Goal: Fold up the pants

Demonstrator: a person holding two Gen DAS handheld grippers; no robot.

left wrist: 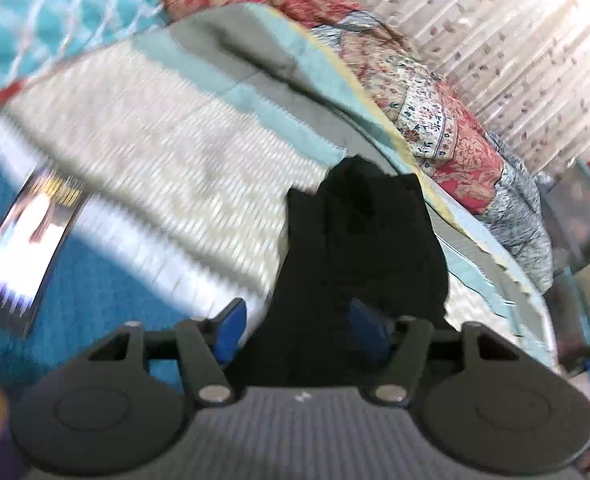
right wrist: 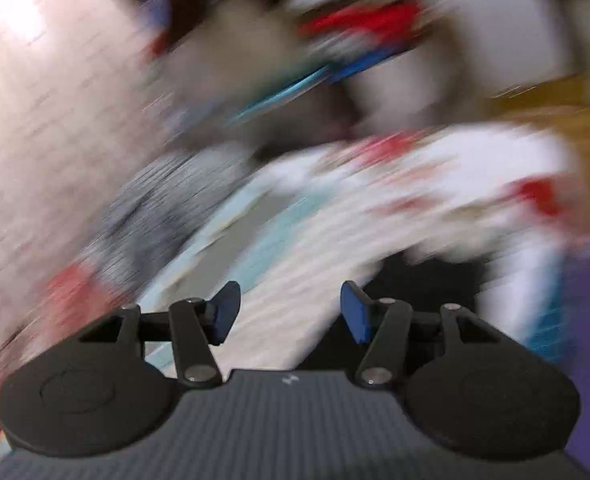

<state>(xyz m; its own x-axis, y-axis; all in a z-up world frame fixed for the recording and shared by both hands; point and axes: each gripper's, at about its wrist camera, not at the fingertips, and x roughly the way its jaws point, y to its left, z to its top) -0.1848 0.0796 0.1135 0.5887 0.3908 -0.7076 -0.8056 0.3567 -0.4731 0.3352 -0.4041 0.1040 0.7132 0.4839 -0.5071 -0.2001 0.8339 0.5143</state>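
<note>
Pants [left wrist: 359, 248] bunched between the blue pads of the left gripper [left wrist: 305, 330], above a quilted bed.

Dark fabric rises in a crumpled heap from the left gripper's jaws, which stand apart with the cloth filling the gap; whether they press on it cannot be told. Beyond it lies the pale quilt [left wrist: 155, 128] with teal and grey bands, a floral blanket [left wrist: 447, 128] along its far right edge, and a patterned curtain [left wrist: 515, 40] behind that. A glossy booklet [left wrist: 27, 240] sits at the near left on a blue cover. In the heavily blurred right wrist view, the right gripper [right wrist: 291, 312] has its jaws spread wide with nothing between them, a dark patch of cloth just beyond its right pad.
</note>
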